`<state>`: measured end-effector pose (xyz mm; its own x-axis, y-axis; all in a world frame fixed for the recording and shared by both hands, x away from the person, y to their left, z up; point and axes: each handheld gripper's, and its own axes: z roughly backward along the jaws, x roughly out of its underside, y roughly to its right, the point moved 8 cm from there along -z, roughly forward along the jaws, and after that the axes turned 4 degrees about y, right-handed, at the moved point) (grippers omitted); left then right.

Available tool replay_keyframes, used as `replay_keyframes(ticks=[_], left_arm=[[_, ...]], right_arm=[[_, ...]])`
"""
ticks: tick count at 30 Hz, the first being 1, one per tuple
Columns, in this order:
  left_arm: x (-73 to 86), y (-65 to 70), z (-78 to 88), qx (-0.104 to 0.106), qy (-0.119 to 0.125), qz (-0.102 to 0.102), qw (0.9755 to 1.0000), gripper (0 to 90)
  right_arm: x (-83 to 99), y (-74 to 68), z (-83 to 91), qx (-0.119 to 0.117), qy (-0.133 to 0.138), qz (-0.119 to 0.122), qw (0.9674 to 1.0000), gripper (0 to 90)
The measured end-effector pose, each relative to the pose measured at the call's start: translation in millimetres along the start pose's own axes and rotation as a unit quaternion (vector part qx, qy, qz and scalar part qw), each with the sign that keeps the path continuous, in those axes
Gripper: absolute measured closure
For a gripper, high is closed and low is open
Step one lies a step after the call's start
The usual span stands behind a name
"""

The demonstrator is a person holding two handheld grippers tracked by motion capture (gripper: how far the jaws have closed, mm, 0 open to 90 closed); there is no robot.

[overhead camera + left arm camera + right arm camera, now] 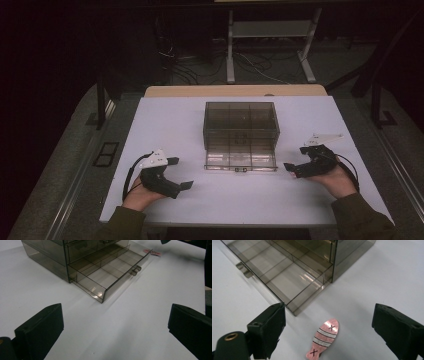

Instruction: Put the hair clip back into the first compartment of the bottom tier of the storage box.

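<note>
One flat pink fish (324, 340), silver stripes, two black X marks.

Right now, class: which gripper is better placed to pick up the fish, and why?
Right. The right gripper is open with the fish lying between its jaws, beside the open drawer. The left gripper sits across the table, farther off.
</note>
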<state>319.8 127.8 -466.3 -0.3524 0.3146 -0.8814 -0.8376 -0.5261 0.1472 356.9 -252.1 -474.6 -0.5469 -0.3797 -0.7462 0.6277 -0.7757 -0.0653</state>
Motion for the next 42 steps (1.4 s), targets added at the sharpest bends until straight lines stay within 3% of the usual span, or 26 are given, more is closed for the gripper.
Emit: replay_keyframes(ticks=[17,30,42], left_arm=[[0.4,-0.2,-0.1,0.0,0.001,-0.001,1.0,0.0],[0.3,0.0,0.3,0.0,0.0,-0.002,1.0,0.0],[0.1,0.2,0.4,0.0,0.001,-0.002,1.0,0.0]], right_arm=[[9.8,2.7,-4.9,0.007,-0.022,-0.008,0.9997,18.0],[14.5,2.4,-8.0,0.009,-0.039,-0.017,0.9991,36.6],[20.0,-0.1,-13.0,0.003,-0.06,-0.018,0.9981,47.2]])
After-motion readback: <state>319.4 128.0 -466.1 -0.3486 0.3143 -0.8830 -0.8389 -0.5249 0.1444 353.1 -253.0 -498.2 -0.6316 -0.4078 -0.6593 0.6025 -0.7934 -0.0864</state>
